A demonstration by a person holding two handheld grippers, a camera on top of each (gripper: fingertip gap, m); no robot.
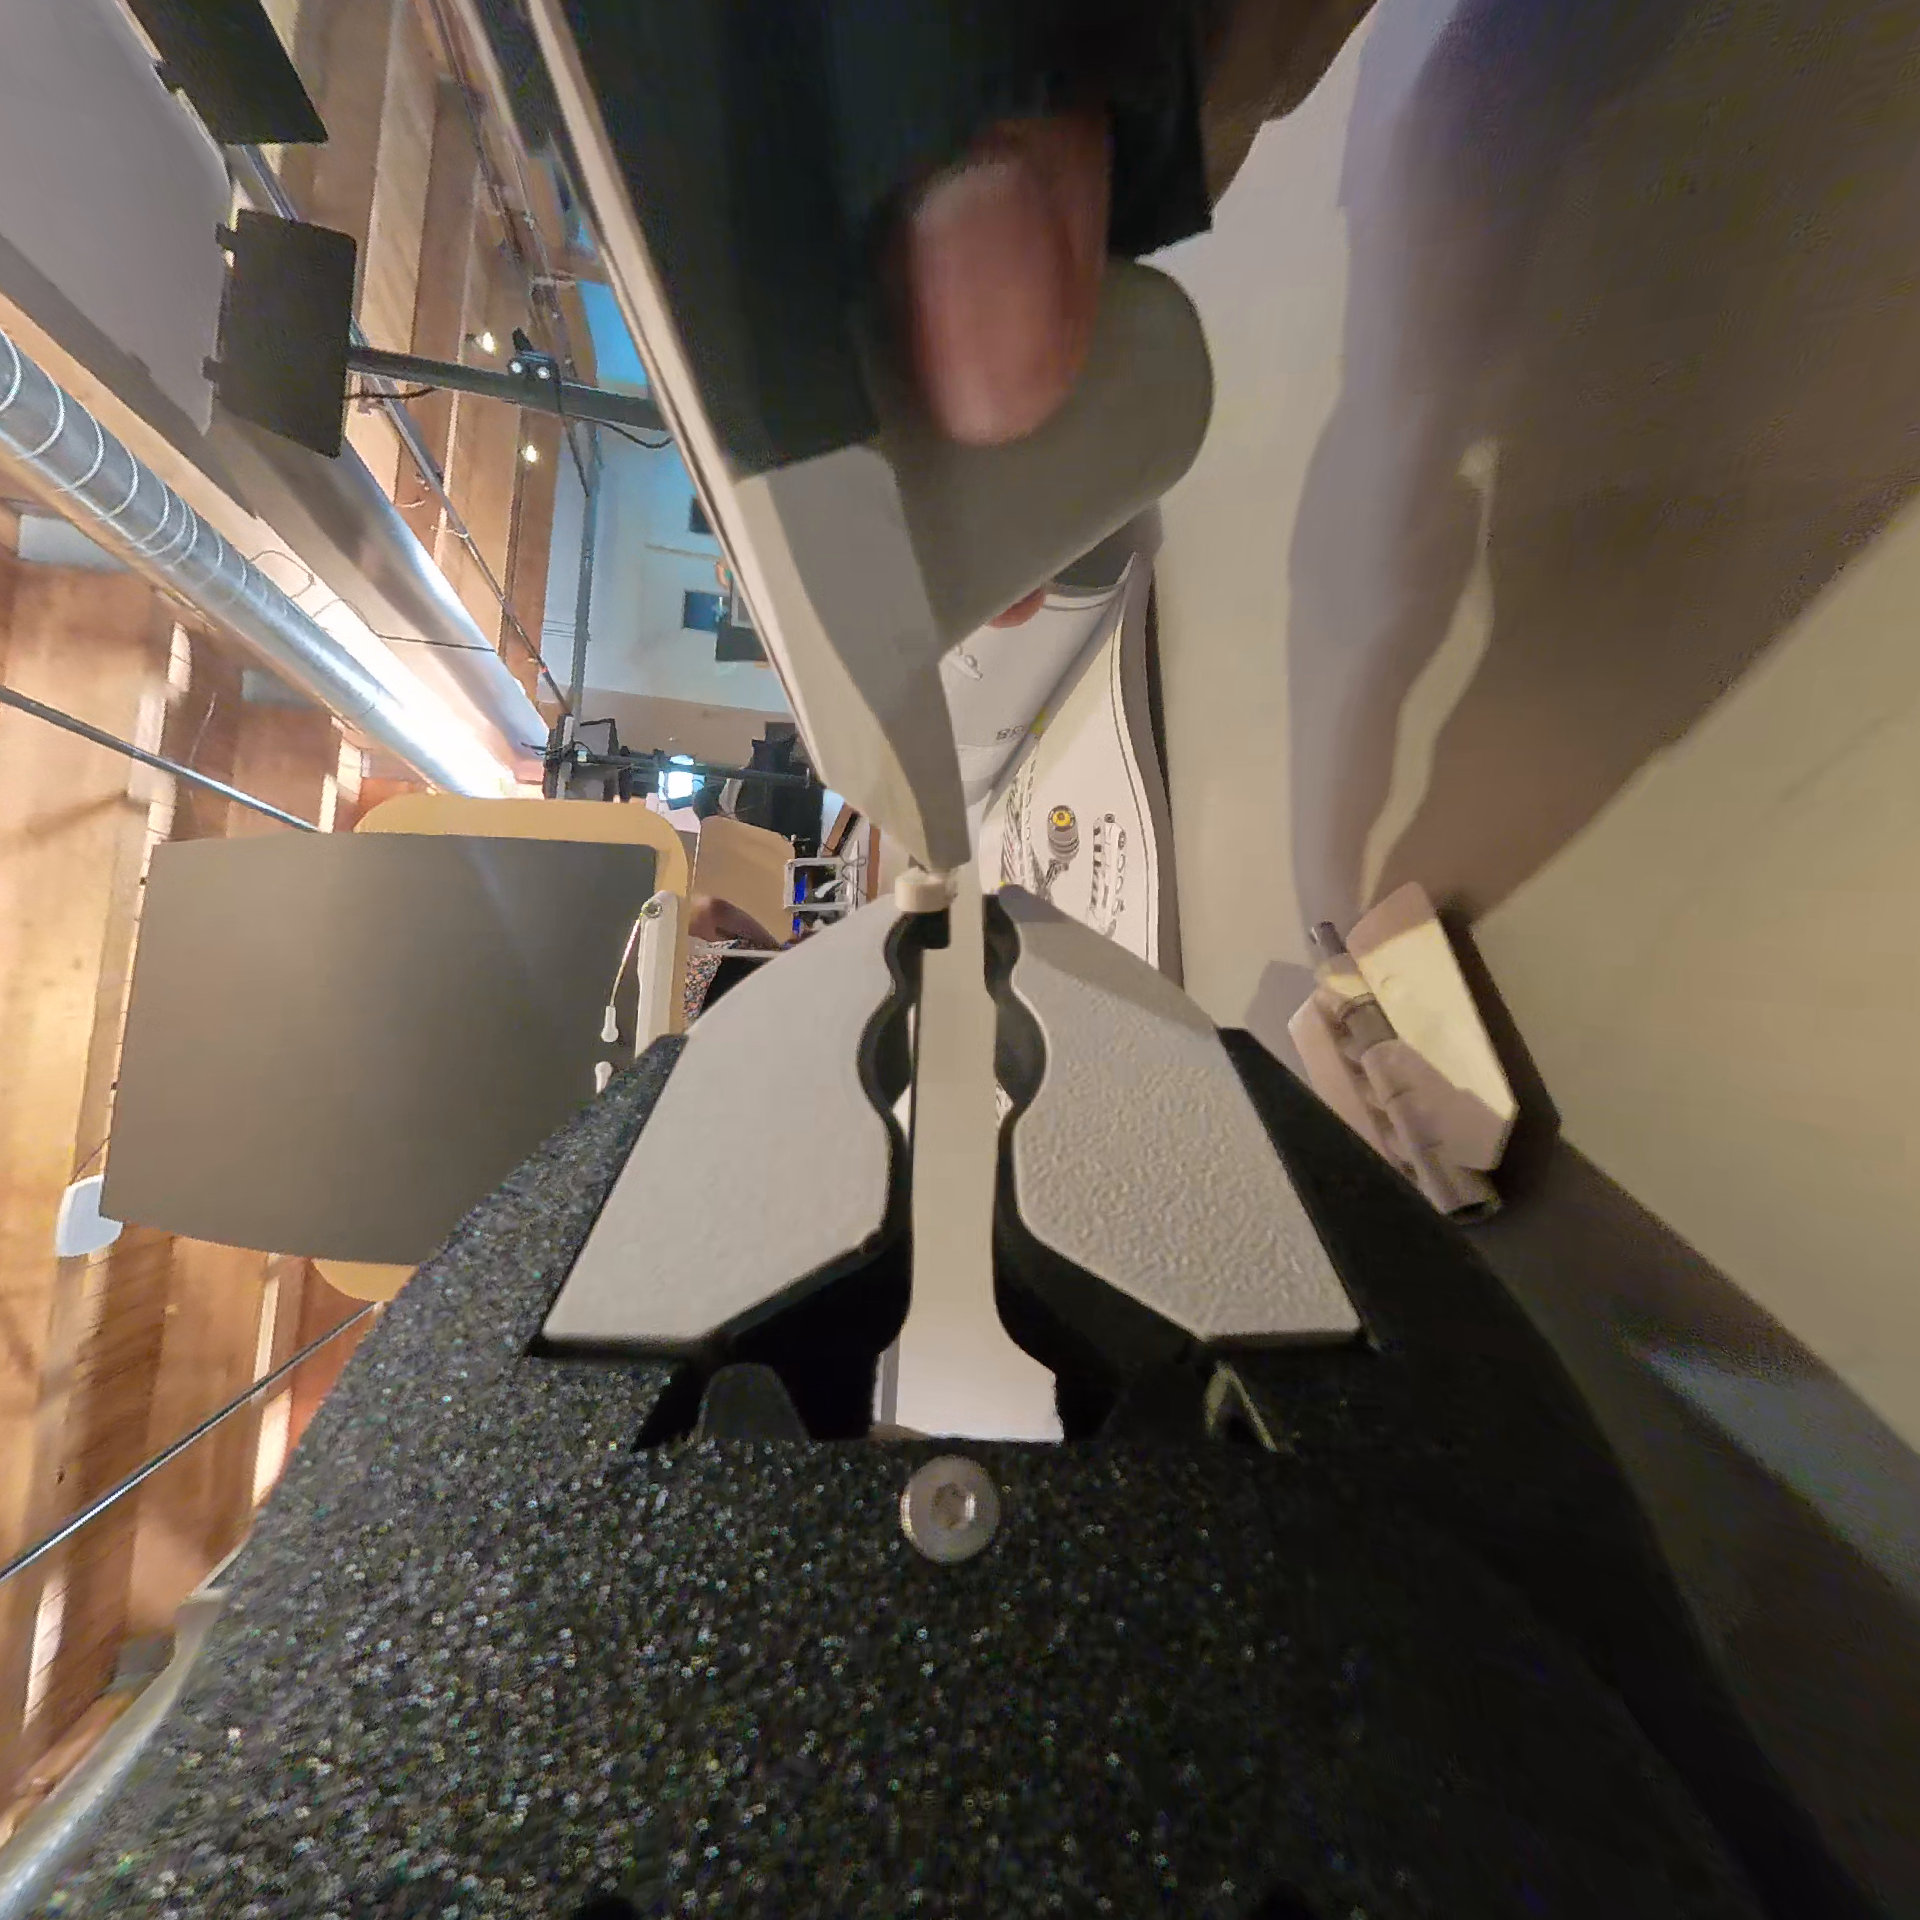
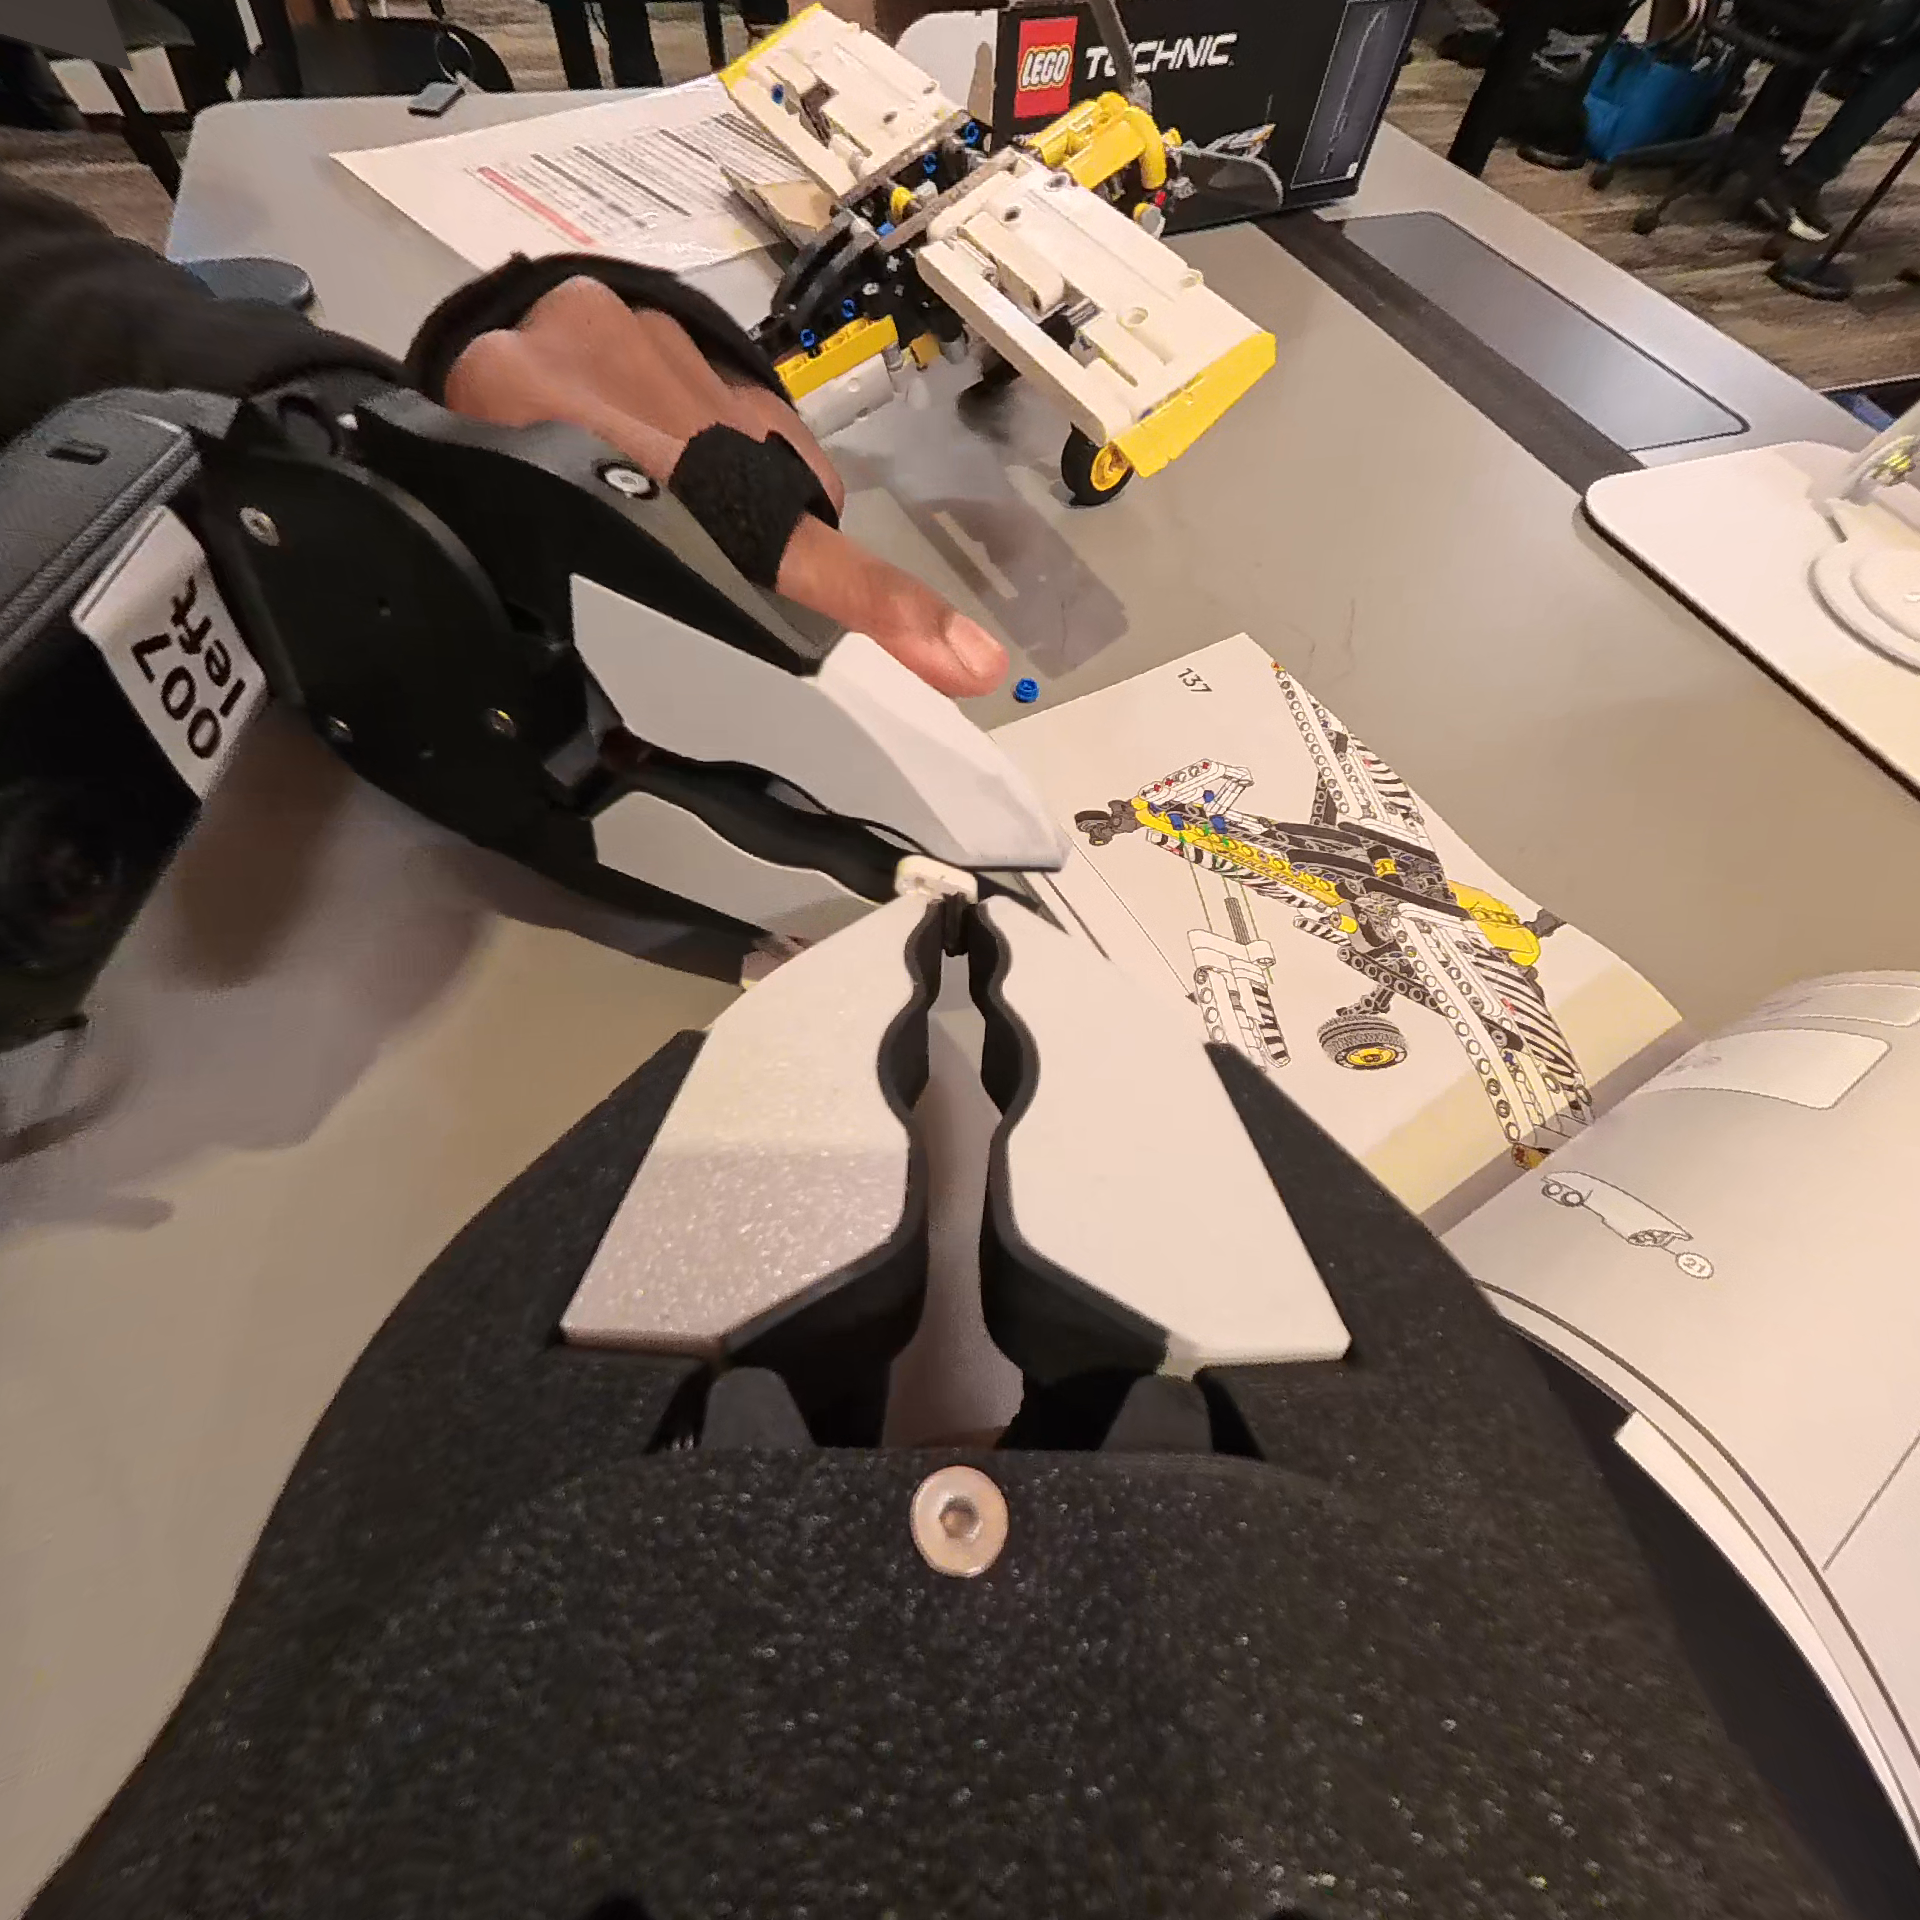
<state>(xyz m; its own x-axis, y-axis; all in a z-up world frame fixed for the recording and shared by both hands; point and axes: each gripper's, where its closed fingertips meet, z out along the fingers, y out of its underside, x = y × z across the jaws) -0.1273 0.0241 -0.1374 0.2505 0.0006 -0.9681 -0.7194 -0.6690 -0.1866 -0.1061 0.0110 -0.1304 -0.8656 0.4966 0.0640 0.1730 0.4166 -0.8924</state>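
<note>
Model (image 2: 997,281) behind booklet (image 2: 1351,883) on table (image 2: 1403,499)

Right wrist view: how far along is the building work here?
Done: a white and yellow model stands on the table. In hand: the left gripper grips a small white piece; the right gripper pinches a small black pin against it. Left: a blue stud lies loose by the open booklet.

Open workshop or lab-type room: exposed wood walls and a silver ventilation duct (image 1: 208,582) overhead, grey table (image 2: 1403,520) carrying a half-built yellow-and-white brick model (image 2: 997,281), its box (image 2: 1195,94), printed sheets and an open instruction booklet (image 2: 1351,883); carpeted floor beyond.
</note>
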